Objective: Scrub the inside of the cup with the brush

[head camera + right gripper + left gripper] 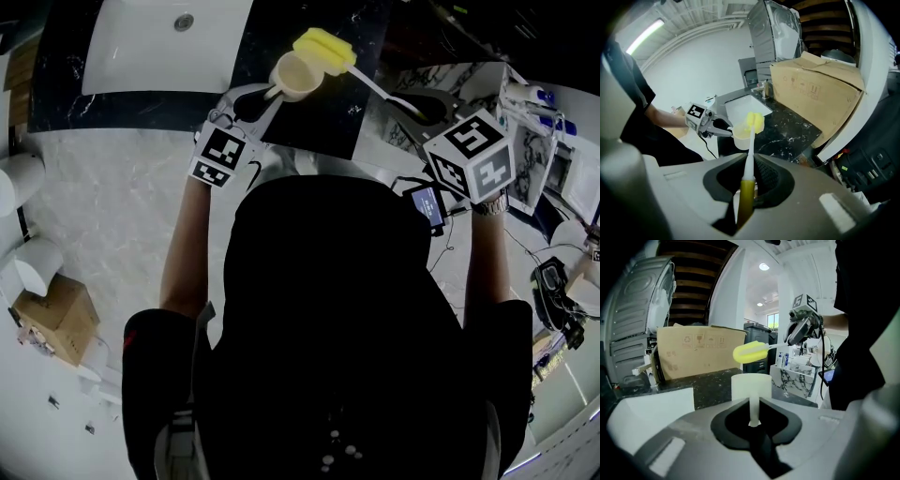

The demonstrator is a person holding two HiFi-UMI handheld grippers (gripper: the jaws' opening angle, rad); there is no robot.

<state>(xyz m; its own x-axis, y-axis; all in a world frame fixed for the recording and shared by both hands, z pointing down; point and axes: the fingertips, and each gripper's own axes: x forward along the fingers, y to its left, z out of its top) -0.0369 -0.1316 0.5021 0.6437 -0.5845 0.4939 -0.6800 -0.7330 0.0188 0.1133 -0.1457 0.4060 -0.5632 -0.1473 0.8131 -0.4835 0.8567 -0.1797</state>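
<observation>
Currently, the left gripper (753, 423) has its jaws pinched on the thin handle of the pale cup (750, 386), which sits just ahead of the jaw tips. The right gripper (747, 183) has its jaws clamped on the amber grip end of the brush (749, 157), with the white shaft running straight out ahead of them. The yellow brush head (323, 52) sits just above the cup's rim, outside the cup. Contact cannot be confirmed. Both items are above a dark marbled counter (309, 122).
</observation>
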